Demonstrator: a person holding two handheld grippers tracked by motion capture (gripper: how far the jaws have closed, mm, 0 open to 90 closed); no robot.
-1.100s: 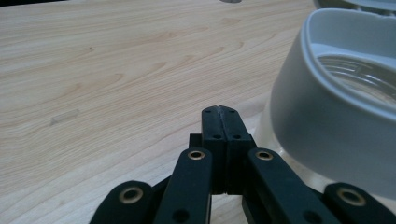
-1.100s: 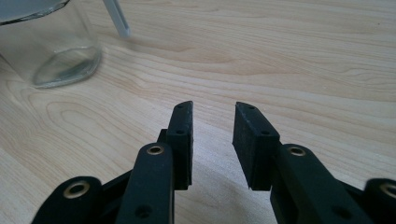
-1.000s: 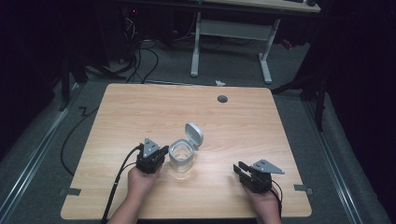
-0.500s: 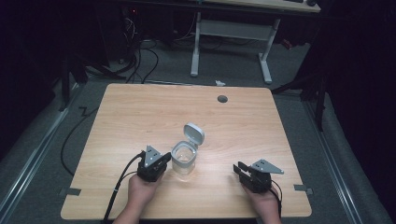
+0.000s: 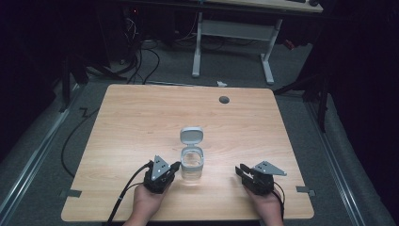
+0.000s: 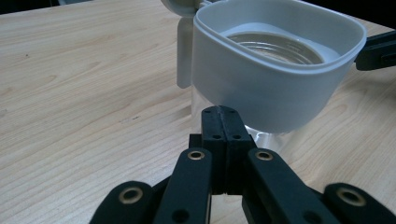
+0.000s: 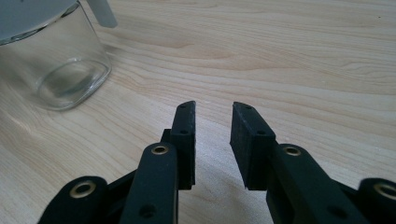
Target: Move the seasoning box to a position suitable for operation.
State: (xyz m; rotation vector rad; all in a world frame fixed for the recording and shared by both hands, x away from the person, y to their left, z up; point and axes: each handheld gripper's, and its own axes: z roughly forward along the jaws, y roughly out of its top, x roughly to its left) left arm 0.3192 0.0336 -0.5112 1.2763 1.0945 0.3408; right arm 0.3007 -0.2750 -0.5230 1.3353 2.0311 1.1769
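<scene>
Glass jar [image 5: 191, 165] with white flip-lid collar, lid open, stands lower centre of table [image 5: 141, 117]. Left gripper [image 5: 175, 166] jaws pressed together, just beside jar. Right gripper [image 5: 241, 171] jaws apart, empty, lower right.

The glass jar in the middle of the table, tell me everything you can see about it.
The jar is clear glass with rounded corners and a thick base, and looks empty. A white plastic collar rings its mouth, and a hinged white lid stands flipped open on the far side. It sits upright on the wooden table, near the front edge, between the two grippers. The left gripper, jaws shut, sits right beside it, contact unclear; the right gripper is open and apart.
</scene>
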